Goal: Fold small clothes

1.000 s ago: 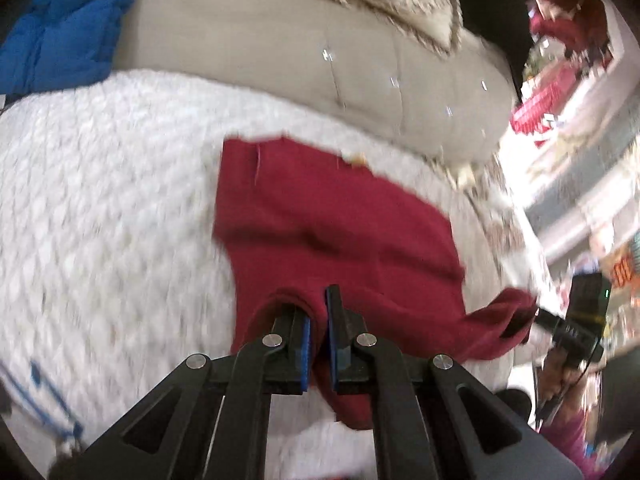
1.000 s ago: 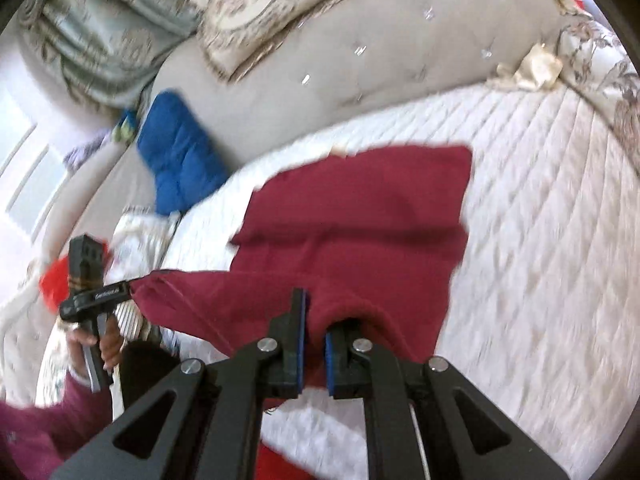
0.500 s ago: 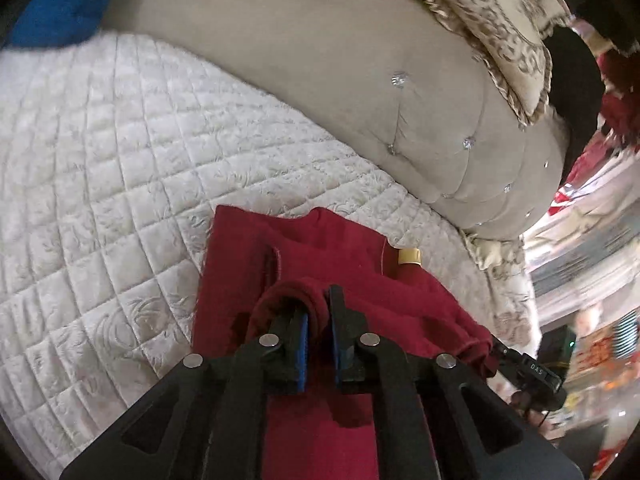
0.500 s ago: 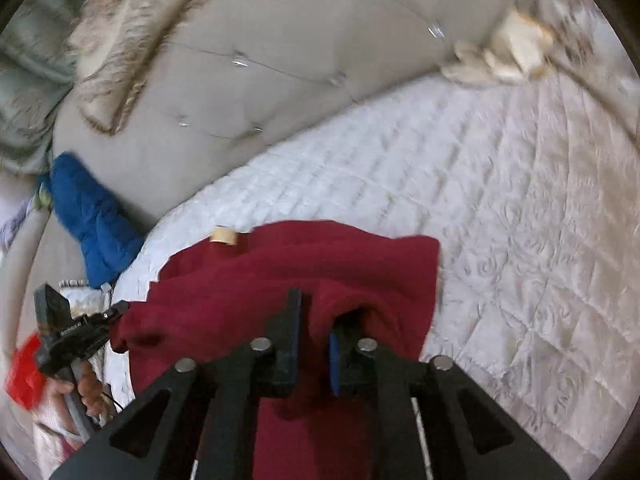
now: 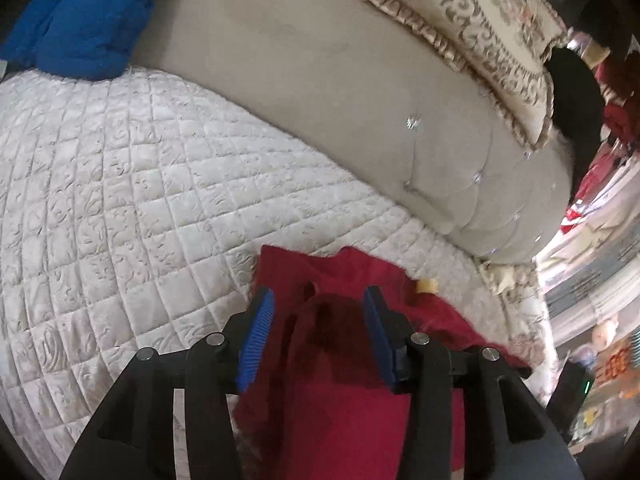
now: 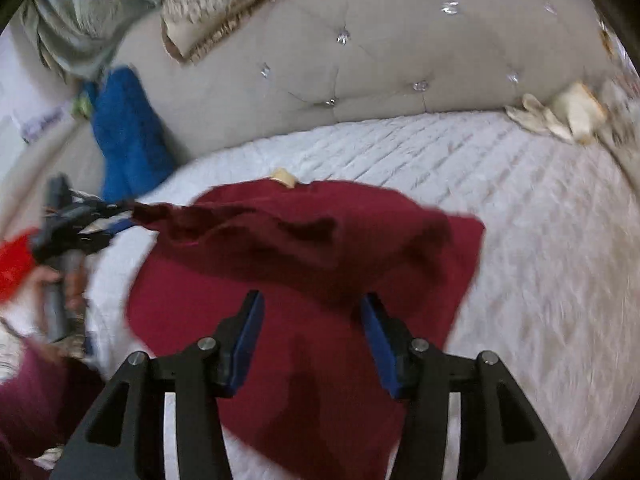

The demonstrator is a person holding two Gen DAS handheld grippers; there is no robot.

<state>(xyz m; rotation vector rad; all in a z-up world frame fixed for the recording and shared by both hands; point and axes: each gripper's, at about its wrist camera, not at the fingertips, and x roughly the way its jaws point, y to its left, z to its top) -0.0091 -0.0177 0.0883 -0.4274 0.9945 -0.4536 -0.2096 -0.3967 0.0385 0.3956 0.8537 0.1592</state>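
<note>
Near the headboard edge of the bed (image 5: 120,184), both hand-held grippers are letting go of the folded red garment (image 6: 320,264).
The left hand-held gripper (image 5: 318,328) and right hand-held gripper (image 6: 310,332) have just been opening, cloth lying loose between unpressed pads; they should be withdrawing straight back, not dragging the fold.

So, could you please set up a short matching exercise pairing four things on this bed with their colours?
Things:
1. garment
2. quilt
3. cushion by the headboard
4. finger pads of the left gripper

Colours:
a. plain blue
b. white
c. dark red
d. blue, ribbed

Pairs: 1-c, 2-b, 3-a, 4-d
</note>
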